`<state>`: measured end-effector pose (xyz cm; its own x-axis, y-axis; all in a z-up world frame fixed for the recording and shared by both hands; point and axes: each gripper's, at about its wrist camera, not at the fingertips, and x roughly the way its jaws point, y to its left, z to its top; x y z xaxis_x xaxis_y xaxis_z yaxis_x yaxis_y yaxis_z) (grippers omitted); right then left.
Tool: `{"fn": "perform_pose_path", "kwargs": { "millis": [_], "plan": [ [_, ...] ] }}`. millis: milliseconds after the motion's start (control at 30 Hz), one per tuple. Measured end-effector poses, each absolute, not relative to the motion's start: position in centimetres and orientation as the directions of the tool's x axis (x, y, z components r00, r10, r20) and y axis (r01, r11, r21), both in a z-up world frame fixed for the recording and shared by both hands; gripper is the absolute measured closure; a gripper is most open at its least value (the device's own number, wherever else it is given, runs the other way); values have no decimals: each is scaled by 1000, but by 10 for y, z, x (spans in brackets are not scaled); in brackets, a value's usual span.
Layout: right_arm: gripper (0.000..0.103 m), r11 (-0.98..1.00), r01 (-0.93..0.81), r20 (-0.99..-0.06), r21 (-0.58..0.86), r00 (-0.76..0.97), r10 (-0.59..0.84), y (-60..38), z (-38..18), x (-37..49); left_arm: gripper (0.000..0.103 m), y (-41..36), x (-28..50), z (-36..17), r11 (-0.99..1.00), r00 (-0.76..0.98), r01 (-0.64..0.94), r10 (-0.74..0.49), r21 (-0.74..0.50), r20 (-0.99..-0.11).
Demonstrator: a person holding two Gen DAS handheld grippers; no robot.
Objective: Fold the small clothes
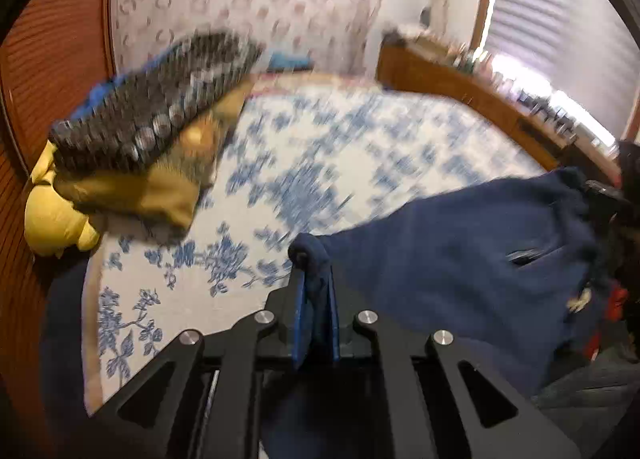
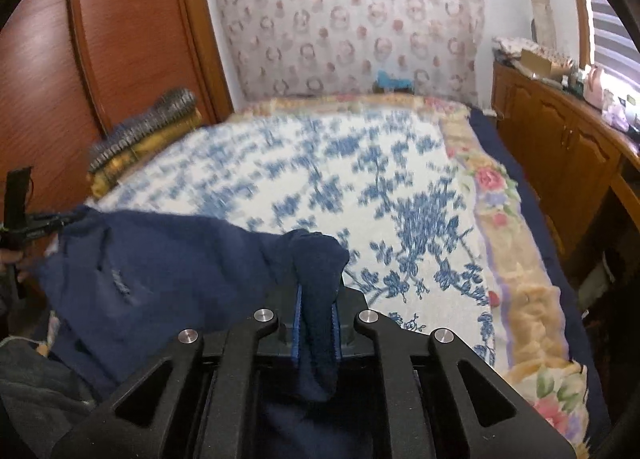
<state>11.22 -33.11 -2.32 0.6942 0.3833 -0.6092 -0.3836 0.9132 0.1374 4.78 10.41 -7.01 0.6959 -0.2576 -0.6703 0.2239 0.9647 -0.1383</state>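
Both hand-held grippers were clenched on one navy garment (image 1: 460, 243), each pinching a bunched corner of its upper edge. The left hand-held gripper (image 1: 314, 291) had dark blue cloth wedged between its blue pads, a small fold of fabric peeking above the tips. The right hand-held gripper (image 2: 316, 299) likewise nipped a thick wad of the same cloth, the excess hanging down behind the pads.

The garment hung stretched between the two hand-held grippers: to the right of the left one, to the left of the right one, and below both. A small pale mark, perhaps a logo, showed on its face; what kind of garment it was could not be told. It appeared lifted off the bed (image 2: 516, 291), whose blue-flowered white bedspread (image 2: 360, 187) lay ahead of and beneath both grippers. Well ahead and to the left of the left hand-held gripper sat a pile of cushions (image 1: 152, 147) with a yellow soft toy (image 1: 52, 219) beside it. The background was smeared in both views.

Step in hand, as judged: the pick-up and spreading of the garment, with no fold yet made. The next move would call for lowering the cloth flat onto the bedspread ahead, keeping the edge taut and both corners level so that it lands without creases.
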Motion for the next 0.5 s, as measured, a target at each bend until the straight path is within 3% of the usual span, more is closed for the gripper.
{"fn": "perform_pose_path", "kwargs": {
  "millis": [267, 500],
  "plan": [
    [96, 910, -408, -464, 81, 792, 397, -339, 60, 53, 97, 102, -19, 33, 953, 834, 265, -302, -145, -462],
    [96, 900, -436, -257, 3, 870, 422, -347, 168, 26, 97, 96, -27, 133, 953, 907, 295, -303, -75, -293]
  ]
}}
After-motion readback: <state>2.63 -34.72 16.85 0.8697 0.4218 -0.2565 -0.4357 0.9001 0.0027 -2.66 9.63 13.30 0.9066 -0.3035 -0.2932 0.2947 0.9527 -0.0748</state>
